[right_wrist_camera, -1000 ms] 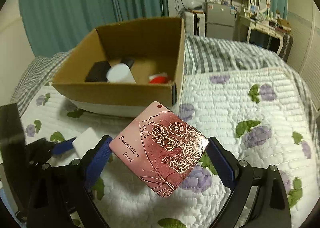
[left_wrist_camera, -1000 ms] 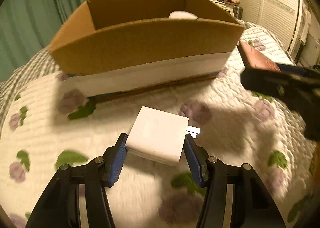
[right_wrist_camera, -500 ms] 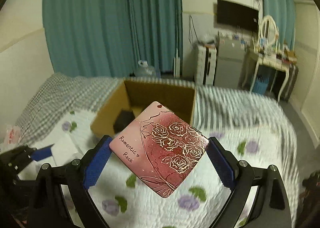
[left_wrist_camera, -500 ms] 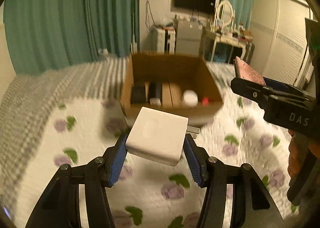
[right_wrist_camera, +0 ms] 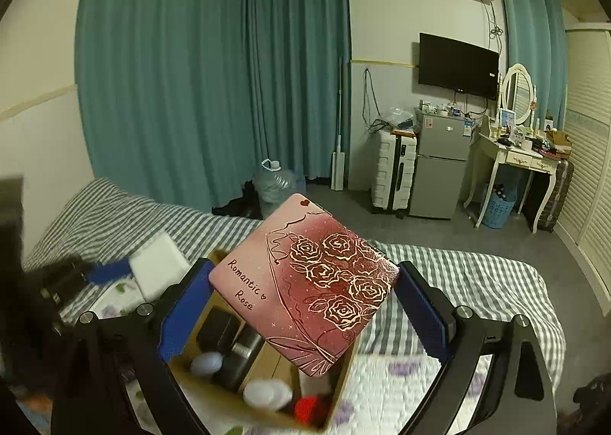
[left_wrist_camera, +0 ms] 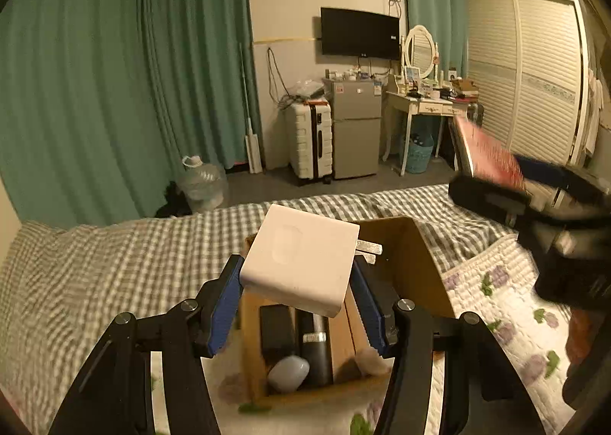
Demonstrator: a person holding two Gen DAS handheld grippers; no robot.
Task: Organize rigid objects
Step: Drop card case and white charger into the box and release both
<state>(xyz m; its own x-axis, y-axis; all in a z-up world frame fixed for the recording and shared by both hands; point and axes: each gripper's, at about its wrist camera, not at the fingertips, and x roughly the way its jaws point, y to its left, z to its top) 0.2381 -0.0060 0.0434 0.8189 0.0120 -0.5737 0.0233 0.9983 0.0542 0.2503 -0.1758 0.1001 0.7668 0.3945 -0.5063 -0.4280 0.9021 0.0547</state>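
The left gripper [left_wrist_camera: 298, 282] is clamped on a white charger [left_wrist_camera: 299, 263], held in the air over the open box [left_wrist_camera: 416, 267] on the bed [left_wrist_camera: 95, 271]. The right gripper [right_wrist_camera: 301, 294] is closed on a pink rose tin [right_wrist_camera: 305, 282], also above the box. Inside the box lie dark blocks [left_wrist_camera: 277, 328], a pale oval [left_wrist_camera: 288, 372] and something red [right_wrist_camera: 309, 406].

Both grippers raised, white charger [left_wrist_camera: 299, 265] and pink tin [right_wrist_camera: 305, 282] now above cardboard box [left_wrist_camera: 416, 267]

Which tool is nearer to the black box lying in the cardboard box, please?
Left. The left tool hangs directly above the black box; the right tool is above the cardboard box's other side.
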